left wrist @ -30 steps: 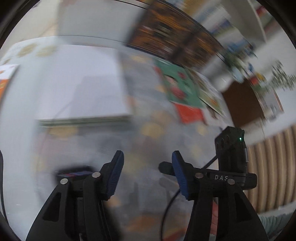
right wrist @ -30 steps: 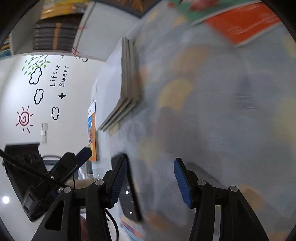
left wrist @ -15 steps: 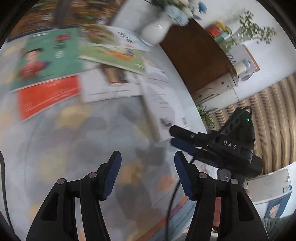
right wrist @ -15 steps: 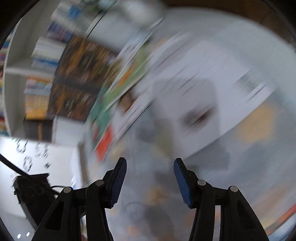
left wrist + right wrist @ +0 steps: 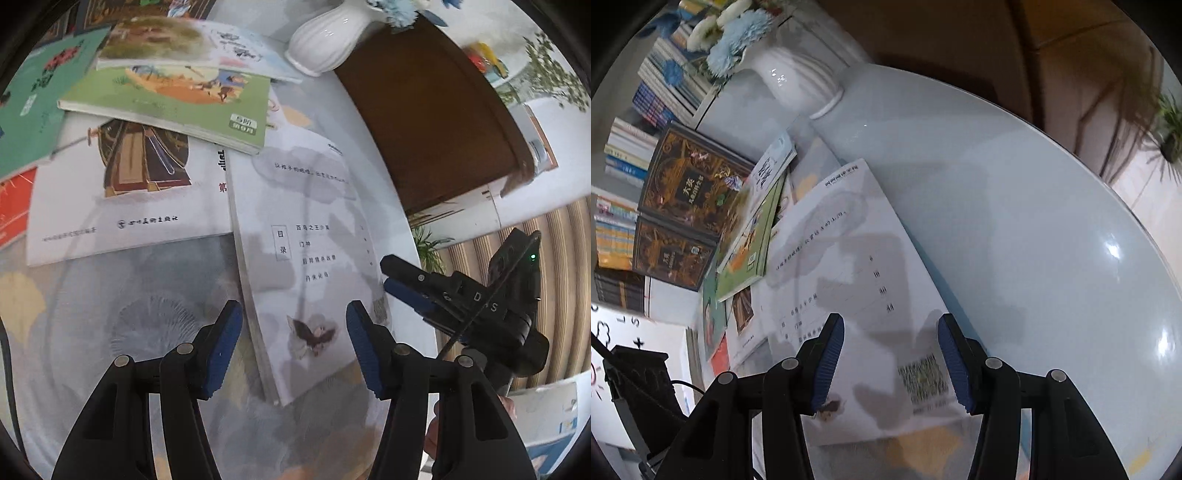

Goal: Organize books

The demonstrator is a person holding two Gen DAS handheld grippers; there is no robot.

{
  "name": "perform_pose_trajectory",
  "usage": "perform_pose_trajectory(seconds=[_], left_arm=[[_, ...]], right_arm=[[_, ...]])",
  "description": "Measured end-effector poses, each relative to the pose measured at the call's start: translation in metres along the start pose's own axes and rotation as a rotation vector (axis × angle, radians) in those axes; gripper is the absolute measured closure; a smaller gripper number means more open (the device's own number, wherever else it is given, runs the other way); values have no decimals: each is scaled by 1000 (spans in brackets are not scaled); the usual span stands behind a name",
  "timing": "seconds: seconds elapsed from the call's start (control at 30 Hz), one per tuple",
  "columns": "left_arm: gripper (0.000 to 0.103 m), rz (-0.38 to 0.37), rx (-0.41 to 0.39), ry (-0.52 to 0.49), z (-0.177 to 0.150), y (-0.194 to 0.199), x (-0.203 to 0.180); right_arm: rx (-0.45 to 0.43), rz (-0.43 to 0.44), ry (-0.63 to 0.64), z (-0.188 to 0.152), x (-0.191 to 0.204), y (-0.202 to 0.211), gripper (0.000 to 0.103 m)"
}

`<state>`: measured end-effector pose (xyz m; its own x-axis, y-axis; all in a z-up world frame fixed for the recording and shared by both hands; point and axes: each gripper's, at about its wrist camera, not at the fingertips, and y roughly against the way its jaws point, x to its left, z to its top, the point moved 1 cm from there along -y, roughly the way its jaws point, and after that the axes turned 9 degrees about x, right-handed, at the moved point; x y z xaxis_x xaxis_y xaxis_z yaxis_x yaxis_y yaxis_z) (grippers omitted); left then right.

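Green book [image 5: 173, 99] at our left lying on a white book with a robed figure [image 5: 122, 192], pale grey book [image 5: 306, 258] lying flat on the table [image 5: 1015, 221], our left gripper [image 5: 293, 345] jaws apart and empty above it, our right gripper [image 5: 890, 363] also parted, nothing held, white vase [image 5: 328, 37] behind.

Both the left gripper [image 5: 293, 343] and the right gripper [image 5: 890, 354] have black angular arms, silver round screws and ribbed blue pads [image 5: 221, 350]. White letters mark the right gripper's housing.
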<state>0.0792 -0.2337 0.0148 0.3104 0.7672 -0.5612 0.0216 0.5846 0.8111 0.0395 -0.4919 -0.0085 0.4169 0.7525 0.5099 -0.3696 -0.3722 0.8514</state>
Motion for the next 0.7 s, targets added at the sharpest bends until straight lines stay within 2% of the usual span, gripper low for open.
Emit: perform_pose_trajectory(seconds=[0.17, 0.3, 0.5, 0.6, 0.7], left_arm=[[48, -4, 21, 21, -2, -8, 2], [48, 3, 20, 17, -2, -6, 1], [48, 8, 14, 13, 1, -7, 0], [48, 30, 10, -2, -4, -2, 0], [48, 25, 14, -27, -26, 14, 1]], right_arm=[[-5, -90, 66, 9, 7, -8, 52], [19, -107, 65, 16, 3, -15, 52], [42, -161, 137, 10, 16, -15, 48], [56, -128, 161, -5, 21, -2, 48], [87, -137, 251, -42, 37, 12, 48]])
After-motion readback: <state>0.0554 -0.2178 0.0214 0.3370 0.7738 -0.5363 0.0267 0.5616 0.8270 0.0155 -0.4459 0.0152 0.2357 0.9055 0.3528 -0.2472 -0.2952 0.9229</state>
